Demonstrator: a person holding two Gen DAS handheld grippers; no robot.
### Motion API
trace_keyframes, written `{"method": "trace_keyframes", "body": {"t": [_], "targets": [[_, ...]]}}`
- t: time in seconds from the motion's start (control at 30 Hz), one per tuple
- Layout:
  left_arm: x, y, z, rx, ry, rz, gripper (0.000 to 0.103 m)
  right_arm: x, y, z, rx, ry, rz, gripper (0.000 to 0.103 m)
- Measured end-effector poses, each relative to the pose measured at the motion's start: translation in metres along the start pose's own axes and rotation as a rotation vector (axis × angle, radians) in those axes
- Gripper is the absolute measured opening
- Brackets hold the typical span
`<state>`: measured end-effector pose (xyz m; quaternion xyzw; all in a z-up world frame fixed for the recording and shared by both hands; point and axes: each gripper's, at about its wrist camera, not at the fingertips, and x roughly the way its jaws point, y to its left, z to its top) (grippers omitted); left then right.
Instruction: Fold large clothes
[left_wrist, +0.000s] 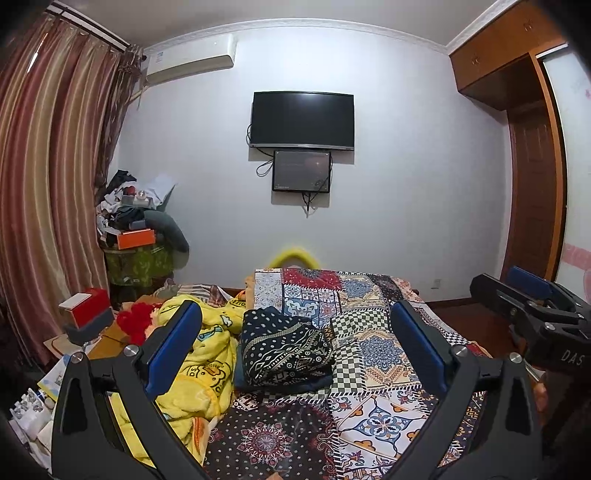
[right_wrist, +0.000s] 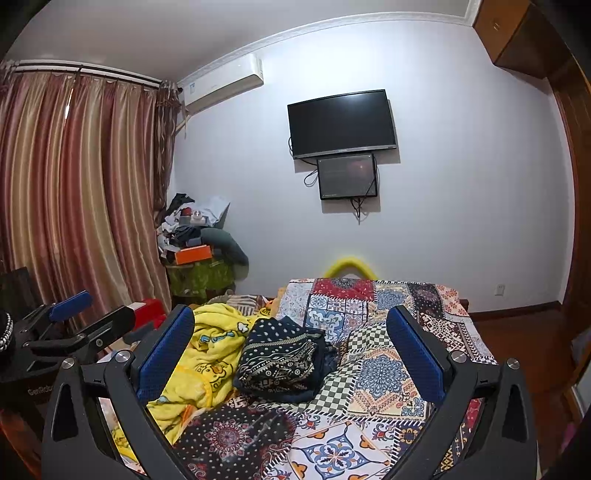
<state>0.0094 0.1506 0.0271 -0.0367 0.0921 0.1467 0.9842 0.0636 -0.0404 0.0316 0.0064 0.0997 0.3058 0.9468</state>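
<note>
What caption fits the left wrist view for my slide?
Open left tool facing a folded dark patterned garment on a patchwork bedspread.

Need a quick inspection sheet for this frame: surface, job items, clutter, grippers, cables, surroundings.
Surface: bed under a patchwork cover, mostly flat.
Job's things: dark patterned garment lies folded in a compact stack mid-bed; yellow cartoon blanket crumpled to its left.
Clutter: piled corner stand with an orange box; red box and papers left of the bed.
Grippers: left gripper open, empty, above the bed; right gripper open, empty.
Cables: loose leads hang below the TV and the small screen.
Surroundings: striped curtains, air conditioner, wooden wardrobe.
</note>
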Motion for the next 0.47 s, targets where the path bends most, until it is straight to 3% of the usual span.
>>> {"method": "trace_keyframes", "body": {"t": [0.47], "targets": [[0.0014, 0.0009, -0.0026, -0.001, 0.003, -0.003, 0.103, 0.0049, -0.0012, -0.0008, 0.004, 0.011, -0.002, 0.103]]}}
